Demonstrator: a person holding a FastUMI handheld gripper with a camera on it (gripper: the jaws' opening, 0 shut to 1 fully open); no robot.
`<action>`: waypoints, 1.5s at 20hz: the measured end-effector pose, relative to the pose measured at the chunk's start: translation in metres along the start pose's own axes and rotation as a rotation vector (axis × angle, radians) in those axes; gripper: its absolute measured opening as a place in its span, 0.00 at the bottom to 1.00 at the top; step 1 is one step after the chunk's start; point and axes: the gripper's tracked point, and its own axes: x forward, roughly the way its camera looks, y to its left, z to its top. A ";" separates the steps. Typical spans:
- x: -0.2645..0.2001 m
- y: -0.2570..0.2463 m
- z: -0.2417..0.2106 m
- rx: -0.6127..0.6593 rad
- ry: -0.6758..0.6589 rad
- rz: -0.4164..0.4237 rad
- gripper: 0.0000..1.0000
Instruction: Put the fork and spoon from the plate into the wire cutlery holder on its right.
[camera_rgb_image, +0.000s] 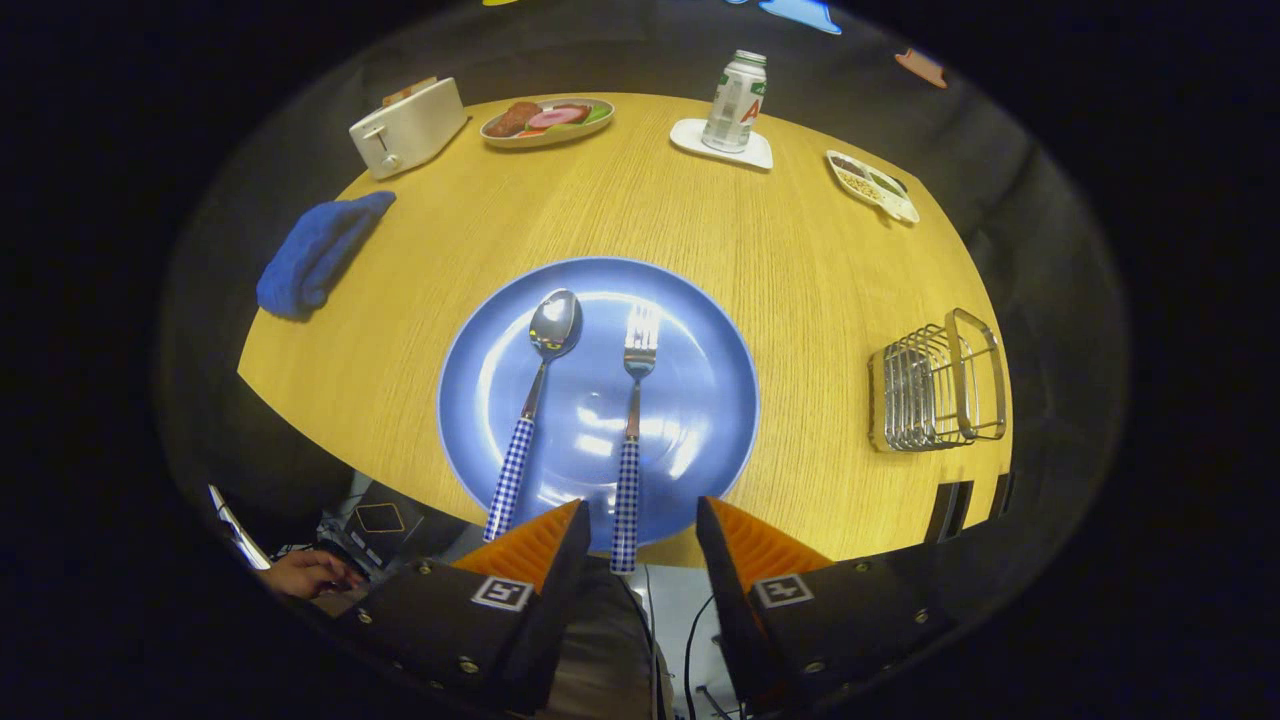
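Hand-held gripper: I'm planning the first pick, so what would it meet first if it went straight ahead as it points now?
Probably the fork: its checked handle lies between the open fingers of the hand-held gripper, on the blue plate. Height above it is unclear.

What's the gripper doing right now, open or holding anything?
Gripper: open and holding nothing; the fork handle's end lies in the gap between the fingers, untouched. Fork and spoon both lie on the plate.

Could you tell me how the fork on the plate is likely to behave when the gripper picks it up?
The fork looks rigid, so it probably won't bend. Its metal head likely outweighs the checked handle, so it may tilt if grasped at the handle end. Lying on the glossy plate, it could slide as the open gripper closes.
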 end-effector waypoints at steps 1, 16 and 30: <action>0.005 0.000 -0.002 -0.001 0.014 -0.004 0.60; 0.026 0.004 0.003 -0.041 0.127 0.011 0.05; -0.069 -0.047 0.012 0.016 0.312 0.285 0.05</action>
